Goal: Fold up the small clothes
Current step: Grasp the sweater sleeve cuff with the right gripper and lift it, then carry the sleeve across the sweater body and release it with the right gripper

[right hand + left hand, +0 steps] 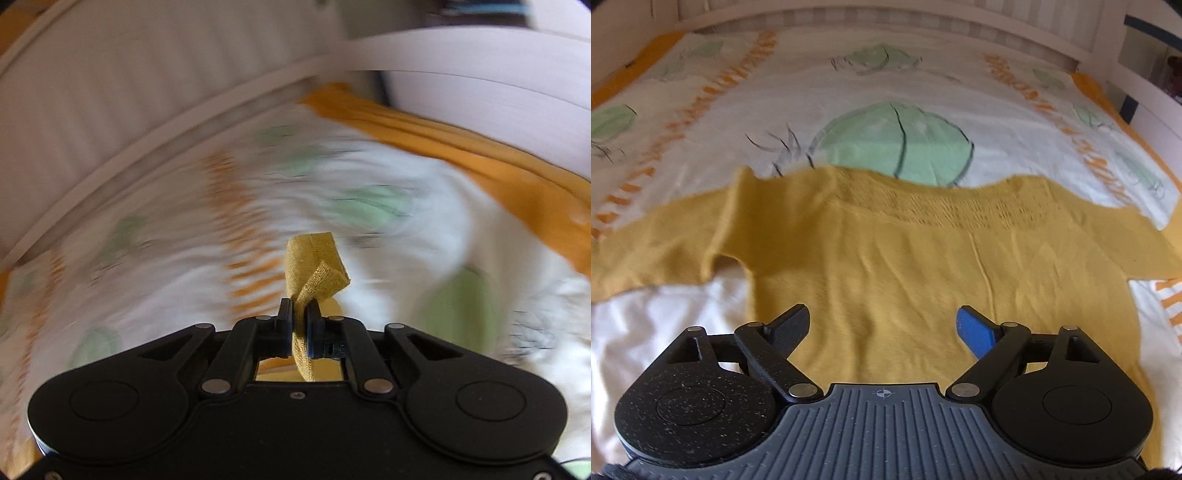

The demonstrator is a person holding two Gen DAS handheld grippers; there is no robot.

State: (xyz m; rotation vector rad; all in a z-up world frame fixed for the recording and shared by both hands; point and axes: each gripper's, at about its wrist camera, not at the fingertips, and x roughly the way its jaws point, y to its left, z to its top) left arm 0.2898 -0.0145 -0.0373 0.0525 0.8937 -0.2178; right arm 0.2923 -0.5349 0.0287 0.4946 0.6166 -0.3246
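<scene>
The left tool (882,328) is spread wide over the yellow sweater (886,266), lying 9 to 3; the right tool (299,314) pinches its cuff (314,269)

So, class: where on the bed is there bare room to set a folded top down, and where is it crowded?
Free patches: the bedspread between the yellow top and the headboard, and the white patch under its sleeve. Crowded: the middle, where the top lies spread below the open left gripper. The right gripper pinches yellow fabric.

The bedspread (369,177) is motion-blurred; sweater (886,266) sleeves run off-frame.
</scene>
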